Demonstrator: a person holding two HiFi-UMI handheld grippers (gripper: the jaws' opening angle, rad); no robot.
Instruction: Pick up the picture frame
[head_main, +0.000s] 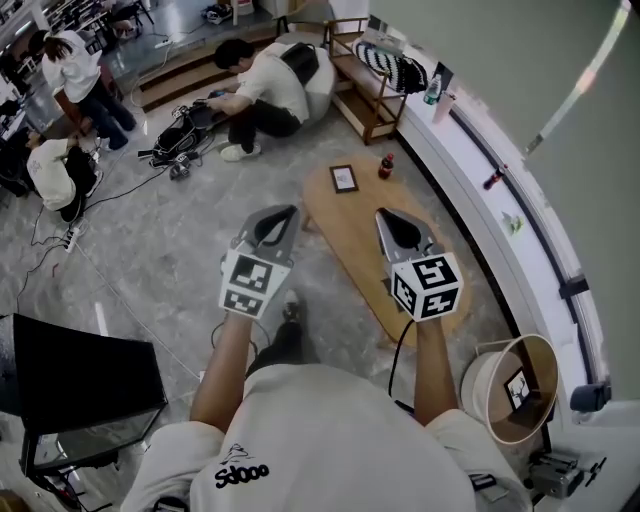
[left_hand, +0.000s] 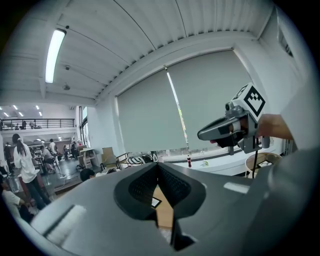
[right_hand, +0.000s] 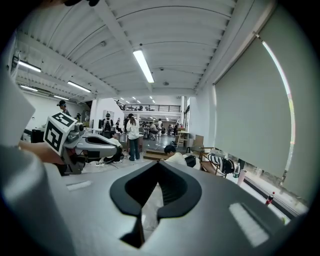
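Your white T-shirt (head_main: 320, 440) fills the bottom of the head view, both forearms reaching forward. Left gripper (head_main: 280, 220) has its jaws pressed together, tips meeting, nothing between them; it hangs over the grey stone floor (head_main: 170, 260) just left of the oval light-wood coffee table (head_main: 350, 240). Right gripper (head_main: 390, 222) also has its jaws closed on nothing and sits over the table's near half. Small dark-framed picture frame (head_main: 344, 178) lies flat at the table's far end, well apart from both grippers, untouched. Small dark bottle with a red cap (head_main: 386, 166) stands just beside the frame on its right. In the left gripper view a corner of the frame (left_hand: 155, 202) shows on the wood through the gap below the closed tips. Round wooden drum-shaped stand (head_main: 510, 385) sits by your right elbow, next to the long white ledge (head_main: 470, 190). A person in a white top (head_main: 265, 90) crouches on the floor beyond the table.
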